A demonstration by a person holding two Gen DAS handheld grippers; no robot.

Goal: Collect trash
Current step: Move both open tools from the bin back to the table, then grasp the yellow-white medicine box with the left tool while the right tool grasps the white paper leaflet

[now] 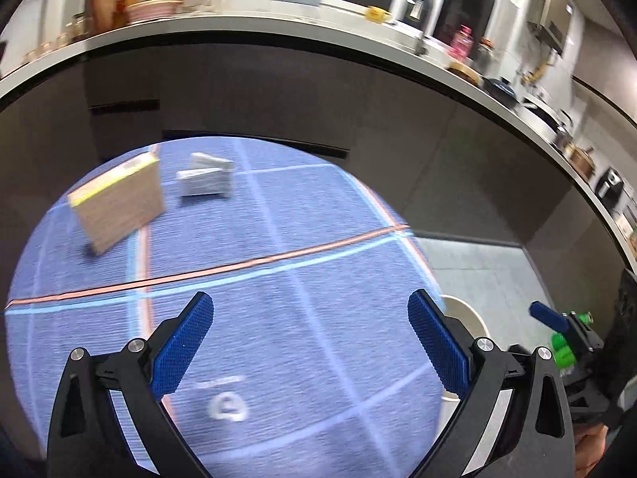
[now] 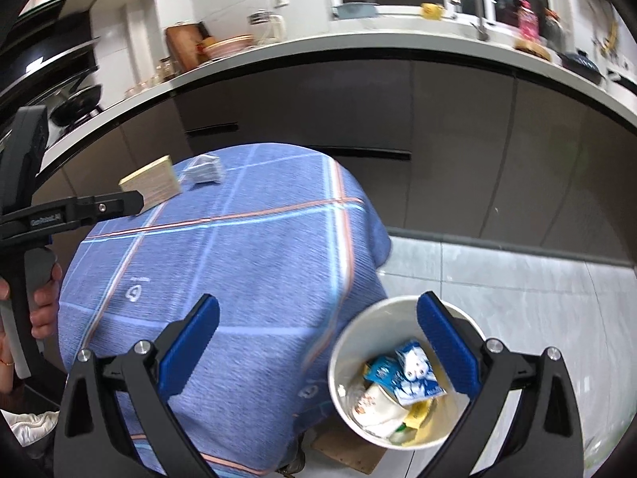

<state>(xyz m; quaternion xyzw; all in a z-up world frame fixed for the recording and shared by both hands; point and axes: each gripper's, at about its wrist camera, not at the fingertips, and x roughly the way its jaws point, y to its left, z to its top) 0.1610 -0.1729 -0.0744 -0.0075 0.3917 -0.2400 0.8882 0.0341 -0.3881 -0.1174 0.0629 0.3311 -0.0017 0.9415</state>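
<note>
Open jaws; bin beside table, box.

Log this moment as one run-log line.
left claw open, empty | right claw open, empty | bin holds wrappers | brown box, white pack on tablecloth

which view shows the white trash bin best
The right wrist view. There the white trash bin sits on the floor beside the table's blue cloth, its open top facing the camera with wrappers and packets visible inside. In the left wrist view only a sliver of its rim shows behind the left gripper, contents hidden.
</note>
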